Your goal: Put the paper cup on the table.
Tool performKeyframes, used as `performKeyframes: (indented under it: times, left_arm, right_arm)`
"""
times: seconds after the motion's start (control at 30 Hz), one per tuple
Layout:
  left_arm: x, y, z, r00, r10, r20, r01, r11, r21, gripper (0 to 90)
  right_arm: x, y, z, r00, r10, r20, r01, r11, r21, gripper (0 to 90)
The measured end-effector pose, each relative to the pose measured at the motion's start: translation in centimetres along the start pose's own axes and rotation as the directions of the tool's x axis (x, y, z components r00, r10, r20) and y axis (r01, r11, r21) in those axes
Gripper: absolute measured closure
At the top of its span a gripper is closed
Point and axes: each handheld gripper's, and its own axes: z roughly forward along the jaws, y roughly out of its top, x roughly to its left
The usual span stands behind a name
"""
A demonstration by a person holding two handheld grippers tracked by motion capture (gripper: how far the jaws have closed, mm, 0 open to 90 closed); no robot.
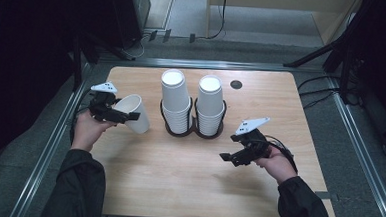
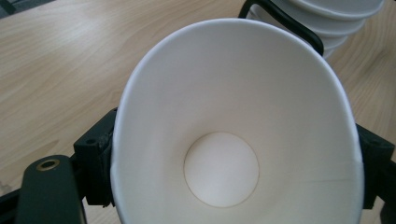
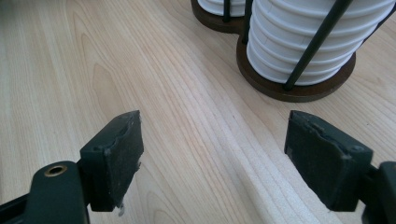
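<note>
Left gripper [image 1: 123, 116] clamped on single paper cup [image 1: 133, 113], held tilted just left of double cup holder [image 1: 192, 131]. Rim already squeezed oval; harder squeeze may crumple cup, slack grip drops it. Right gripper [image 1: 228, 158] jaws apart, empty, right of holder; swing could knock right cup stack [image 1: 210, 104].

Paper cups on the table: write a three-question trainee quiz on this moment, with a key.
1. True or false: the left gripper grips a single paper cup.
2. How many stacks of cups stand in the black holder?
A. one B. two C. three
3. Fill in: the right gripper has its jaws ____, with bare table between them.

Key: 1 true; 2 B; 3 open.
</note>
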Motion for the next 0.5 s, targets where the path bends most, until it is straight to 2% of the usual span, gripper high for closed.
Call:
performKeyframes:
  times: [0.1,0.23,0.27,0.3,0.33,0.37,0.43,0.5]
  left_arm:
    - [0.5,0.2,-0.1,0.9999,-0.01,-0.002,0.01,0.9998,-0.016,14.7]
    - [1.2,0.5,0.1,0.9995,0.002,-0.031,-0.002,1.0,0.006,14.7]
    - [1.6,0.4,0.2,0.998,0.012,-0.062,-0.01,0.9996,0.027,14.4]
    - [1.6,0.4,0.2,0.998,0.012,-0.062,-0.01,0.9996,0.027,14.4]
    - [2.2,0.2,0.2,0.9975,-0.014,-0.069,0.016,0.9996,0.022,14.4]
    - [2.2,0.2,0.2,0.9975,-0.014,-0.069,0.016,0.9996,0.022,14.4]
    - [2.7,0.0,0.2,0.994,-0.033,-0.104,0.036,0.9991,0.022,14.1]
    - [3.0,-0.1,0.3,0.99,-0.028,-0.138,0.033,0.999,0.031,13.8]
  right_arm:
    - [-0.1,-0.2,0.3,0.9999,0.006,0.01,-0.006,1.0,0.009,19.6]
    - [0.0,-0.4,0.3,0.9998,0.008,0.019,-0.009,1.0,0.018,19.6]
    - [0.0,-0.5,0.1,0.9997,0.012,0.02,-0.013,1.0,0.019,19.6]
    - [0.0,-0.5,0.1,0.9997,0.012,0.02,-0.013,1.0,0.019,19.6]
    - [-0.1,-0.6,0.1,0.9997,0.012,0.02,-0.013,1.0,0.018,19.6]
    - [-0.1,-0.6,0.1,0.9997,0.012,0.02,-0.013,1.0,0.018,19.6]
    - [-0.2,-0.8,0.0,0.9995,0.018,0.024,-0.019,1.0,0.023,19.6]
    - [-0.2,-0.8,0.0,0.9993,0.023,0.028,-0.024,1.0,0.02,19.6]
